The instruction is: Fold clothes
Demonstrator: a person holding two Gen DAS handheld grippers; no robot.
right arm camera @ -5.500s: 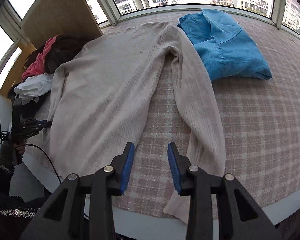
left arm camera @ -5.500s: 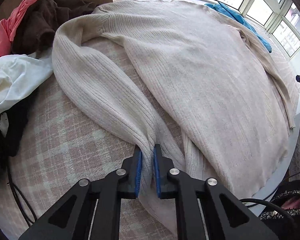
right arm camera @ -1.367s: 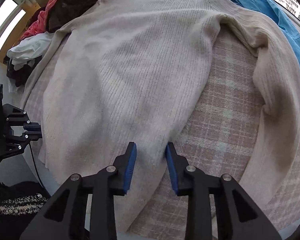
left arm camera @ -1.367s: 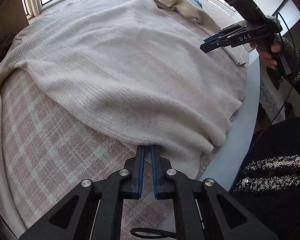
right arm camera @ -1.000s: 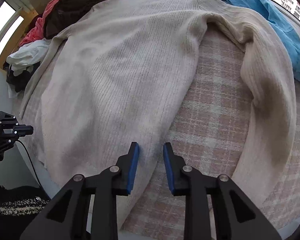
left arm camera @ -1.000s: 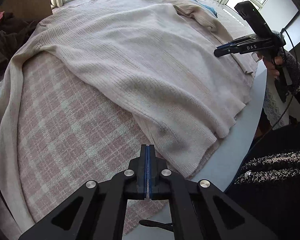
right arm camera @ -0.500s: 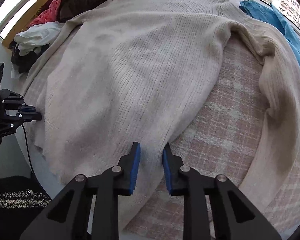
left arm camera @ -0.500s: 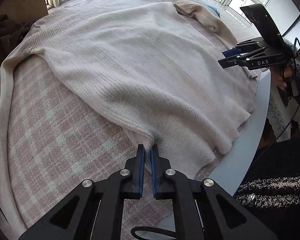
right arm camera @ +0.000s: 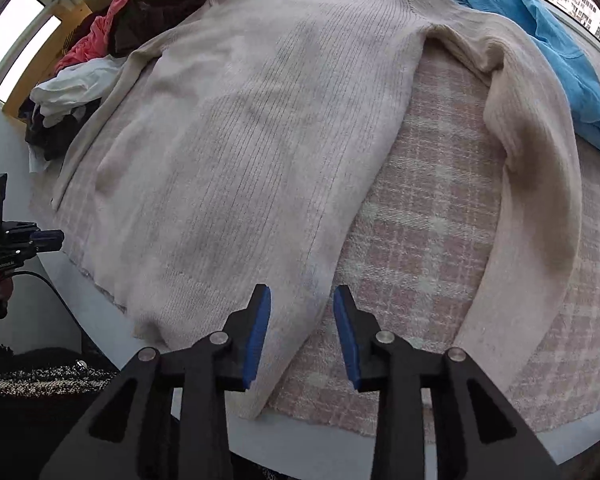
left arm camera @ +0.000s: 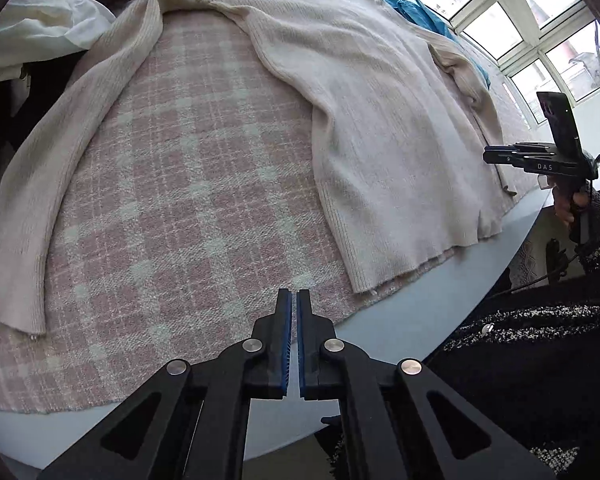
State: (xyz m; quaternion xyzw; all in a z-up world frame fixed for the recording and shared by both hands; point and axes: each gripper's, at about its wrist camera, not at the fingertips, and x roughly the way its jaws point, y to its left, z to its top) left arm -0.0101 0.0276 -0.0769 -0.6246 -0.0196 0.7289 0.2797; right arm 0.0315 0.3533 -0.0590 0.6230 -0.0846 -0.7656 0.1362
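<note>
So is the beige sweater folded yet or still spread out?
Spread out: the beige sweater lies flat on the checked cloth, both sleeves extended at its sides.

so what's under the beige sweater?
The pink plaid cloth runs under the sweater, over a grey table. Whether anything else lies beneath the sweater's body is hidden.
</note>
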